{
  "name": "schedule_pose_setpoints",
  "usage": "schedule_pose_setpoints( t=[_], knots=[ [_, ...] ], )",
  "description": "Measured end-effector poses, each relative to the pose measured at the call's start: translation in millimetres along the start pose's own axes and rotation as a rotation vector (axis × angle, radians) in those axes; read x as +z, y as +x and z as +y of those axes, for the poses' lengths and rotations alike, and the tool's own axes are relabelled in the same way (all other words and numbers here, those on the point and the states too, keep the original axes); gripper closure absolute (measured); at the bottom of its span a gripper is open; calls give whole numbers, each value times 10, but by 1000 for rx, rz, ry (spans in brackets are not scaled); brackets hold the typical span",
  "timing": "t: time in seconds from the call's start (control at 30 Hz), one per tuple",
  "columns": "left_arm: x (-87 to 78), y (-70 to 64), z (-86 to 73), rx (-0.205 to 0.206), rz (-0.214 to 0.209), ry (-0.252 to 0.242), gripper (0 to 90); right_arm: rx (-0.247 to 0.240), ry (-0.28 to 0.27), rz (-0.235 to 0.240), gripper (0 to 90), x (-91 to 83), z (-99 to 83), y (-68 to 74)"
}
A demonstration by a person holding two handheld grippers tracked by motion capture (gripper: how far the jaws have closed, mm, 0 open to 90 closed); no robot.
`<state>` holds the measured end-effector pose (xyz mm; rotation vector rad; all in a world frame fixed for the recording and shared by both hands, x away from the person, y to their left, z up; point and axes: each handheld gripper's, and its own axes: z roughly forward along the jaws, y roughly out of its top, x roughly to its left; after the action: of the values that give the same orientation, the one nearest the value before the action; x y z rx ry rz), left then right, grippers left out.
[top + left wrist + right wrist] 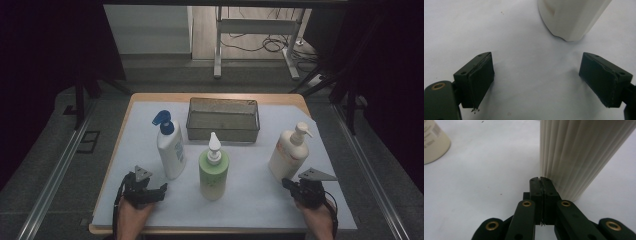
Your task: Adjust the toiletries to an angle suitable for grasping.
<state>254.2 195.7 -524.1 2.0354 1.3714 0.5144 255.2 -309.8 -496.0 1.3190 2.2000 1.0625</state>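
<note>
Lower left of frame: left gripper [159,190], jaws spread, just short of blue-capped bottle [169,148]. Lower right: right gripper [286,184], jaws pressed together, beside cream pump bottle [288,153]. Risk: tall bottles toppling if nudged off-centre.

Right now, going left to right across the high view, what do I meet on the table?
Left gripper → blue-pump white bottle → green bottle → cream pump bottle → right gripper. The wire basket sits behind, spanning the middle.

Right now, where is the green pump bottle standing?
In the high view, the green pump bottle stands upright at the table's centre front, between the blue-capped white bottle on its left and the cream pump bottle on its right, in front of the mesh basket.
</note>
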Motion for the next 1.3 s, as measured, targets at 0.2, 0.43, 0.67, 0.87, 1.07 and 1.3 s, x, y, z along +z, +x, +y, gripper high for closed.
schedule_pose_setpoints(
  t=[0.2, 0.43, 0.67, 0.87, 1.07, 1.3],
  knots=[
    [0, 0, 0, 0, 0, 0, 124, 9, 0, -15, 867, 21, 10, -78],
    [0, 0, 0, 0, 0, 0, 124, -3, 1, -2, 808, -23, 15, -39],
    [0, 0, -1, 1, 1, -1, 124, -6, 5, 6, 686, -105, 2, -18],
    [-1, 0, -1, 3, 1, 1, 124, 8, 8, 10, 554, -200, -16, -30],
    [-1, 0, -1, 3, 1, 1, 124, 20, -9, -2, 455, -297, 20, -80],
    [0, -1, -1, 1, 1, -1, 124, 12, -29, -17, 367, -373, 166, -113]
  ],
)
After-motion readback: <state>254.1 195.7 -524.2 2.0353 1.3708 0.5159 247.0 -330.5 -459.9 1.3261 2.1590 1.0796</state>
